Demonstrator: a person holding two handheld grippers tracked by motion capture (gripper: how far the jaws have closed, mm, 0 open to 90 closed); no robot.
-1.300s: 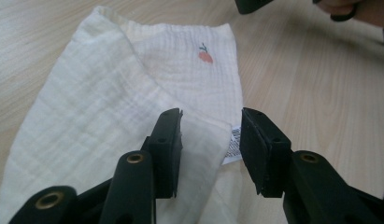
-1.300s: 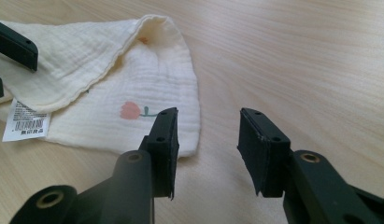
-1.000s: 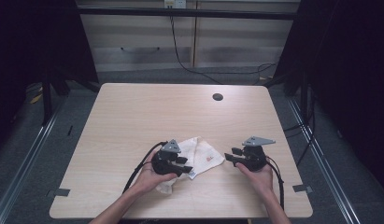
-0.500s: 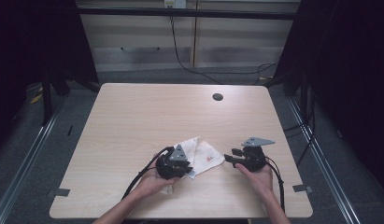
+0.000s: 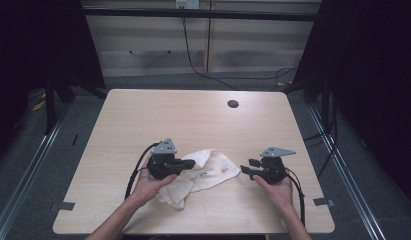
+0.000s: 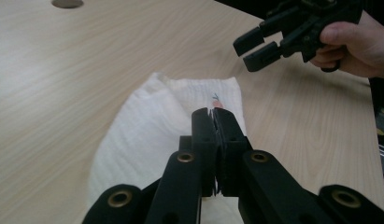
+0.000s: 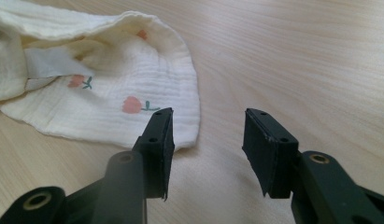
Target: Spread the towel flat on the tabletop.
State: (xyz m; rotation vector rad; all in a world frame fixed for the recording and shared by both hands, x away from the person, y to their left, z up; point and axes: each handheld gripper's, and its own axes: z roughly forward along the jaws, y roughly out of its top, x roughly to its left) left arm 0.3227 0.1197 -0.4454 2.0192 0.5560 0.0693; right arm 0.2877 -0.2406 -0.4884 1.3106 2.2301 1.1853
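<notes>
A cream cloth [image 5: 213, 172] printed with small red flowers lies crumpled at the table's near middle. My left gripper [image 5: 192, 163] rests on its left part with its jaws pressed together. In the left gripper view a thin white sliver of the cloth [image 6: 147, 126] shows between the tips of the left gripper [image 6: 213, 116]. My right gripper [image 5: 245, 168] sits just right of the cloth, open. In the right gripper view the rounded edge of the cloth [image 7: 110, 79] lies just ahead of the left jaw of the right gripper [image 7: 206, 149], with bare wood between the jaws. The right gripper [image 6: 255, 46] also appears open in the left gripper view.
The wooden table [image 5: 143, 115] has a round cable hole [image 5: 233, 104] near its far edge. Cables trail from both grippers toward the near edge. Dark floor and rails surround the table.
My left gripper has shifted slightly left and up, and the cloth has spread longer toward the near left. The right gripper has stayed in place.
</notes>
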